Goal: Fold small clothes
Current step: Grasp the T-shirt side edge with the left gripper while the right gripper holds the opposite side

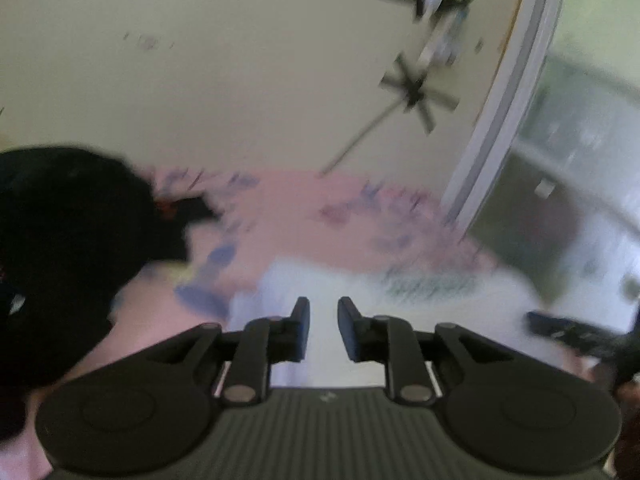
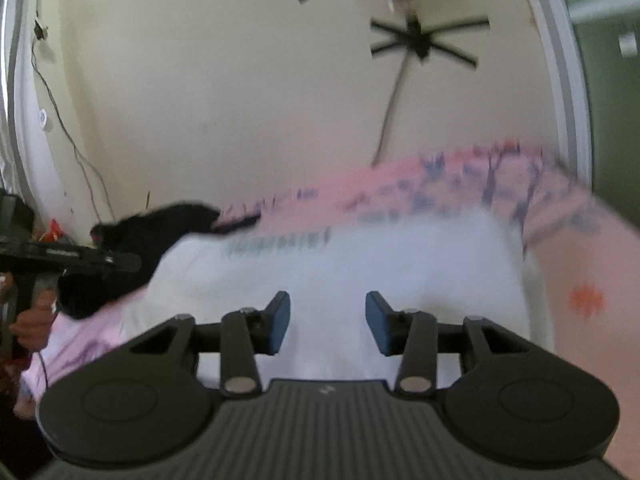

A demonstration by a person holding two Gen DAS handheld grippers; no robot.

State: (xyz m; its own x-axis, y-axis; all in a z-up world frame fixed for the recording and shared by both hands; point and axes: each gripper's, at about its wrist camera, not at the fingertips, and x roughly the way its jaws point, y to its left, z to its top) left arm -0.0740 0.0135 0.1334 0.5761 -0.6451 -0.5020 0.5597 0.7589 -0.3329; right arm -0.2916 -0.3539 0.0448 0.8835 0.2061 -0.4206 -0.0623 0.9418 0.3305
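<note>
The left gripper (image 1: 323, 322) is pointing toward 12 o'clock, jaws narrowly parted; the right gripper (image 2: 327, 322) is gaping wider, both empty.

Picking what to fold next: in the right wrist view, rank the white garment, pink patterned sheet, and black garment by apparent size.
1. white garment, though it lies nearest the camera
2. pink patterned sheet, partly covered, so probably larger really
3. black garment, partly hidden

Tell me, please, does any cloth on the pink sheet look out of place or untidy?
Yes. A black garment lies crumpled at the left of the pink sheet, one end overlapping the white garment's corner. The white garment itself lies flat. Blur hides finer detail.
</note>
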